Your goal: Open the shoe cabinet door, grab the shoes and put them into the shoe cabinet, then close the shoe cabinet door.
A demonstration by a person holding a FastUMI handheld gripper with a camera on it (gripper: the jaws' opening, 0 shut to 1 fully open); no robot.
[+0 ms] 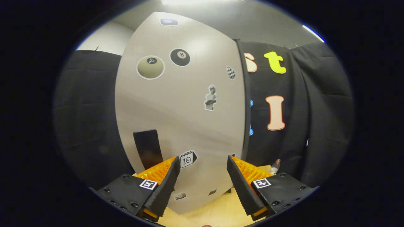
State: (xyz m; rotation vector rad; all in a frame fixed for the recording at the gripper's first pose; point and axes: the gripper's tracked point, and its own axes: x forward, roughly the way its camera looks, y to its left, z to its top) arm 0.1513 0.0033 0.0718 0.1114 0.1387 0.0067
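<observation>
Your gripper (203, 164) has its fingers spread apart with nothing between them, held right in front of the shoe cabinet door (180, 110).

Door reads as closed from here: its pale, sticker-covered face fills the space ahead of the fingers, and I see no gap into the cabinet along its right edge. The dark handle (148, 148) sits low on the door, just beyond your left finger. It's not between the fingers, and neither finger touches it as far as I can tell.

No shoes visible. They may be inside behind the door or somewhere out of frame; can't tell which.

The cabinet stands on the light wooden worktop (217, 211). A small bottle (275, 166) stands past the right finger, near the cabinet's right side.

Progress: a closed door with a free gripper fits two stages. Either the door is waiting to be pulled open with the shoes outside, or the shoes are stowed and the door is closed again. This frame doesn't settle it, so check where the shoes are before you go for the handle.
</observation>
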